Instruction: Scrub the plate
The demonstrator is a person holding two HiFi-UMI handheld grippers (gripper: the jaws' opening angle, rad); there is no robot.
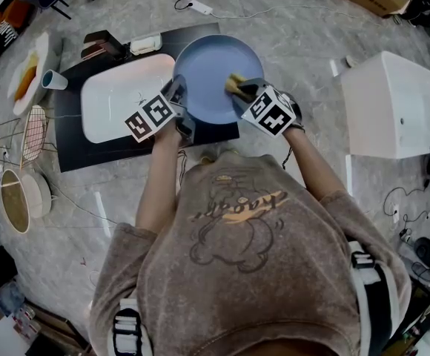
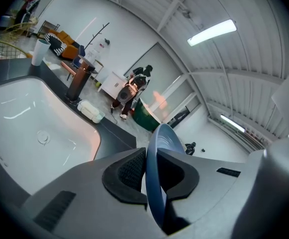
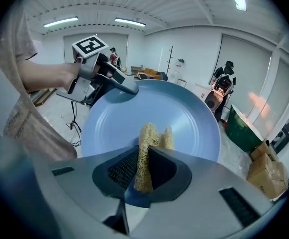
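The left gripper's (image 2: 152,183) jaws are closed on the rim of the blue plate (image 1: 207,69), one pad on each face. The right gripper's (image 3: 144,171) jaws pinch a tan, fibrous scrubber (image 3: 147,153) whose free end lies against the plate's inner face. The plate is held in the air, tilted toward the person, above the right end of a black counter (image 1: 70,143) and just beside a white sink basin (image 1: 118,95). Around the counter is a grey, marbled floor (image 1: 296,35) in a white-walled room with strip lights. Both grippers carry cubes with black-and-white square markers. The script printed on the person's sweatshirt (image 1: 237,228) is too small to read. Both forearms reach forward, the left gripper nearly level and the right angled down.
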